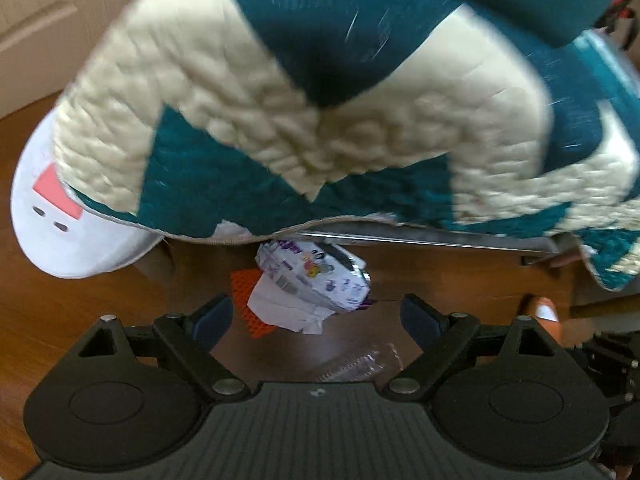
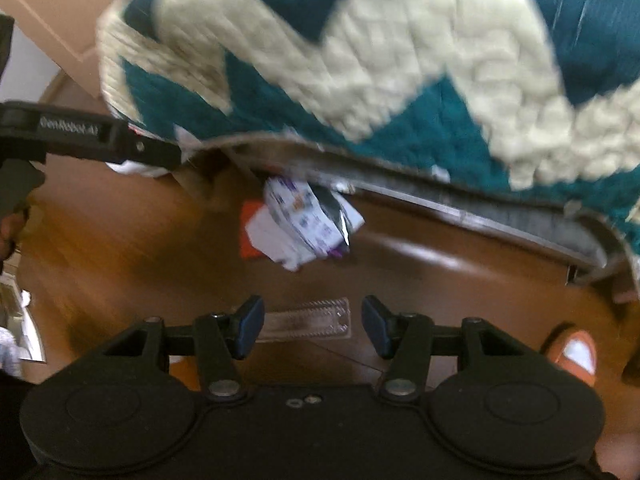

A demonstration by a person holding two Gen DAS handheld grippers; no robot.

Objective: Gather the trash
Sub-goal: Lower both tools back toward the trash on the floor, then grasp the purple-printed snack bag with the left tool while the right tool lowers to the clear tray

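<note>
- Left gripper jaws wide, empty
- Right gripper jaws apart, empty, above clear plastic tray
- Crumpled wrappers on wood floor under teal-cream quilt edge

Teal-and-cream zigzag quilt, purple-printed white wrapper, orange mesh, brown wooden floor

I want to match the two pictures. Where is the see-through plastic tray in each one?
Left wrist view: the clear plastic tray lies on the wood floor low in the middle, just ahead of the camera body.
Right wrist view: it lies low in the middle, showing in the gap of the open right gripper.
Shared landmark: the printed wrapper beneath the teal and cream quilt's edge.
</note>
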